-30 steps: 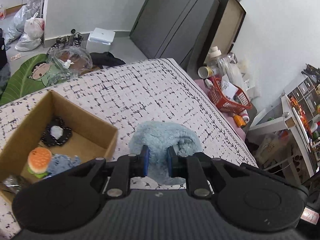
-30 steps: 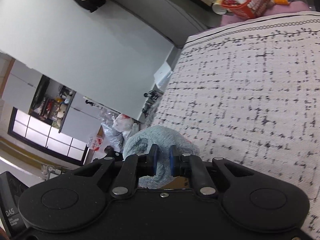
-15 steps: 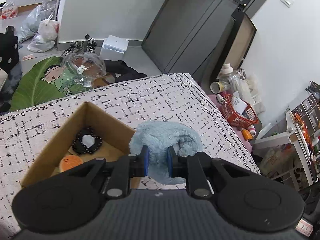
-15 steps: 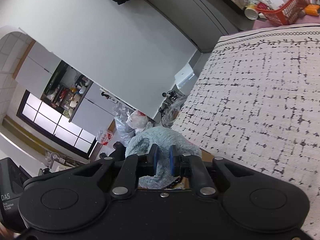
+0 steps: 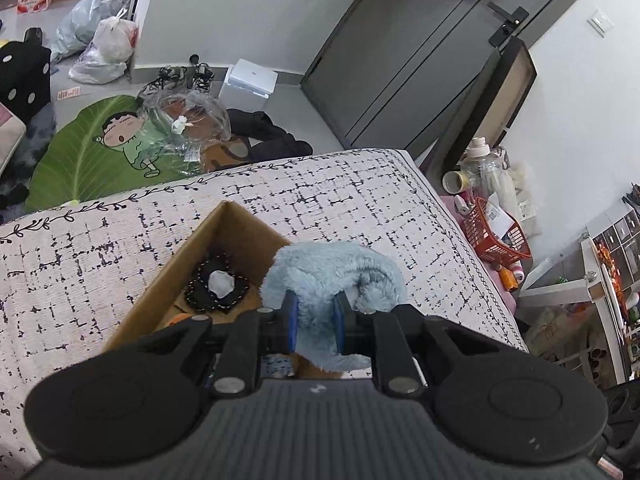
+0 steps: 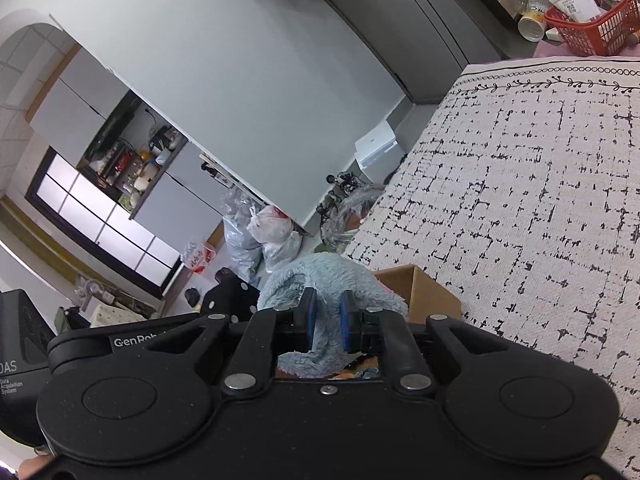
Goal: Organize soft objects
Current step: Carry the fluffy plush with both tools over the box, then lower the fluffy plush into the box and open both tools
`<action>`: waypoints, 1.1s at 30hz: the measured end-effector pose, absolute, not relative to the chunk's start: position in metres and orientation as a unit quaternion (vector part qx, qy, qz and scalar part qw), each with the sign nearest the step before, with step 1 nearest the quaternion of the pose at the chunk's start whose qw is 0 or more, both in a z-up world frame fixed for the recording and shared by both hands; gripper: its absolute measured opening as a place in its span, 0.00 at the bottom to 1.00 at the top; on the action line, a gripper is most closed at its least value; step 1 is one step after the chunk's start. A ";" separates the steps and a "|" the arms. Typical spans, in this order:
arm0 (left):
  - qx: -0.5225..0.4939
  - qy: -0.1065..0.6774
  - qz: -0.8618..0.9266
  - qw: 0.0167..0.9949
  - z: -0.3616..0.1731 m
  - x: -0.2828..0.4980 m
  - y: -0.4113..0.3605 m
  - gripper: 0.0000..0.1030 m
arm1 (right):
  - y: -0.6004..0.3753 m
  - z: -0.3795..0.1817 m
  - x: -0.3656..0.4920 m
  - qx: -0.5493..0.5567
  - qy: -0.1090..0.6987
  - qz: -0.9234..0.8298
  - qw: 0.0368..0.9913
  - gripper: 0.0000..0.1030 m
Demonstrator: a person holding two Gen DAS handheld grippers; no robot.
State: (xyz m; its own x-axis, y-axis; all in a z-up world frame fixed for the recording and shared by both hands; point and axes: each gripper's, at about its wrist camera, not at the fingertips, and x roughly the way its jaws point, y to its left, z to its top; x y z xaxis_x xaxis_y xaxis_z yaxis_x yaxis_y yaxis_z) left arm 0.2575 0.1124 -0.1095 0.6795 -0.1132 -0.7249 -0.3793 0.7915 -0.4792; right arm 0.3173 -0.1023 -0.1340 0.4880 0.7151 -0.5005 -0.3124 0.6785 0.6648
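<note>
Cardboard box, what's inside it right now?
In the cardboard box a black beaded ring with a white piece in its middle shows, plus a sliver of orange. The blue plush and left gripper cover the rest.

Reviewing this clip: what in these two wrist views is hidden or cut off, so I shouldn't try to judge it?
- Left wrist view: the near half of the cardboard box and most of its contents, hidden behind the left gripper body.
- Left wrist view: the lower part of the blue fluffy cloth, behind the gripper.
- Right wrist view: nearly all the box interior, blocked by the cloth and the right gripper.
- Both views: the person's hands, out of frame.
</note>
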 end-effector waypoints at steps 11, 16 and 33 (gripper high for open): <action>-0.328 0.415 0.069 0.846 -0.134 0.274 0.128 0.16 | -0.088 -0.144 0.329 0.245 0.414 0.290 0.827 0.16; -0.327 0.424 0.066 0.842 -0.141 0.285 0.131 0.16 | -0.085 -0.153 0.336 0.251 0.421 0.284 0.824 0.16; -0.286 0.487 0.087 0.821 -0.163 0.297 0.130 0.24 | -0.073 -0.151 0.332 0.209 0.428 0.281 0.833 0.43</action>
